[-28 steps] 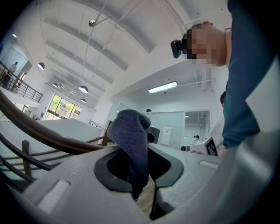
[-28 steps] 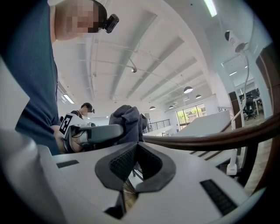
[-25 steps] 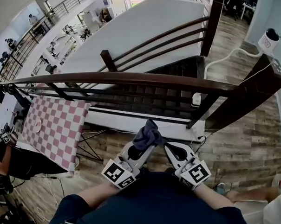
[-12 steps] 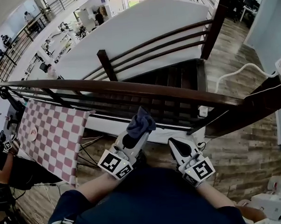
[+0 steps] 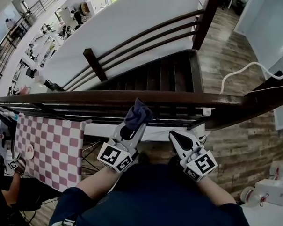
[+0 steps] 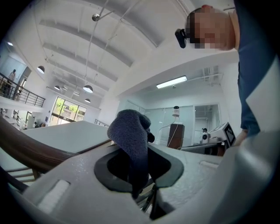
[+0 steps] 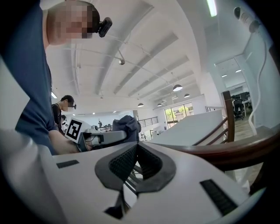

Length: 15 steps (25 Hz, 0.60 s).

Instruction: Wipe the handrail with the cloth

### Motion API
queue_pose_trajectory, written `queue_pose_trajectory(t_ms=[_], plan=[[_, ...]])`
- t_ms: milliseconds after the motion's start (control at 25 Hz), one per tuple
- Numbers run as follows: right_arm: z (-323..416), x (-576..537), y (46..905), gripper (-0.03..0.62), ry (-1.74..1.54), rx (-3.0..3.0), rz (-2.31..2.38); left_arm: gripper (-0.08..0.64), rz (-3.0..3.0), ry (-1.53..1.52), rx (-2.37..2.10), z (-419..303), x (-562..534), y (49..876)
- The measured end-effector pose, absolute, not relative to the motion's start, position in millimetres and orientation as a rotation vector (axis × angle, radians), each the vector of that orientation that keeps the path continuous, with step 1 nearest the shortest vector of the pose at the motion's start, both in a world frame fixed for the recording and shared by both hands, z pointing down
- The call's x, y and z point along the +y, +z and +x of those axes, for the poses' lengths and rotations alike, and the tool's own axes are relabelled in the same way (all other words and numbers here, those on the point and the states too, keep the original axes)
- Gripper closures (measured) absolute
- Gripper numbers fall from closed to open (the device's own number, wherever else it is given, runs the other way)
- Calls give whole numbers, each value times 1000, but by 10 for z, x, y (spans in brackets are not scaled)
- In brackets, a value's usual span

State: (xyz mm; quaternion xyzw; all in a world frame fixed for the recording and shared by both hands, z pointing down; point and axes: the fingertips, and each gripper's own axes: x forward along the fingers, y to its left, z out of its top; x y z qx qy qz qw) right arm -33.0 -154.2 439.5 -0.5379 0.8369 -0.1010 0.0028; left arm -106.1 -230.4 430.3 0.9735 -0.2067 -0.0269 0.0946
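The dark wooden handrail [image 5: 187, 99] runs across the head view from left to right. A dark blue-grey cloth [image 5: 137, 112] sticks up from my left gripper [image 5: 133, 122], which is shut on it, and the cloth's top overlaps the rail's near edge. In the left gripper view the cloth [image 6: 130, 135] rises between the jaws, with the handrail [image 6: 26, 148] at the left. My right gripper [image 5: 176, 136] is shut on nothing, just below the rail to the cloth's right. Its own view shows the handrail [image 7: 232, 152] close ahead and the cloth [image 7: 127, 124] to the left.
Beyond the rail a dark staircase [image 5: 163, 76] drops away, with a second railing [image 5: 143, 37] on its far side. A pink checkered table [image 5: 54, 142] stands lower left. A white cable [image 5: 242, 70] hangs at the right post. White equipment [image 5: 271, 189] sits on the floor lower right.
Both grippers have come nearer the handrail. The cloth, earlier well below the rail, now reaches its near edge. The right gripper stays shut beside it.
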Motion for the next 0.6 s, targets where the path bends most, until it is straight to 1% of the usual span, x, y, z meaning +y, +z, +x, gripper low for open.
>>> queue_pose_trajectory(t_ms=[160, 600], plan=[[-218, -1637, 4351, 581, -300, 2645, -1667, 488, 2949, 91, -723, -993, -2574, 4428], [234, -1637, 4327, 581, -307, 2647, -1582, 488, 3118, 811, -968, -704, -3240, 4759]])
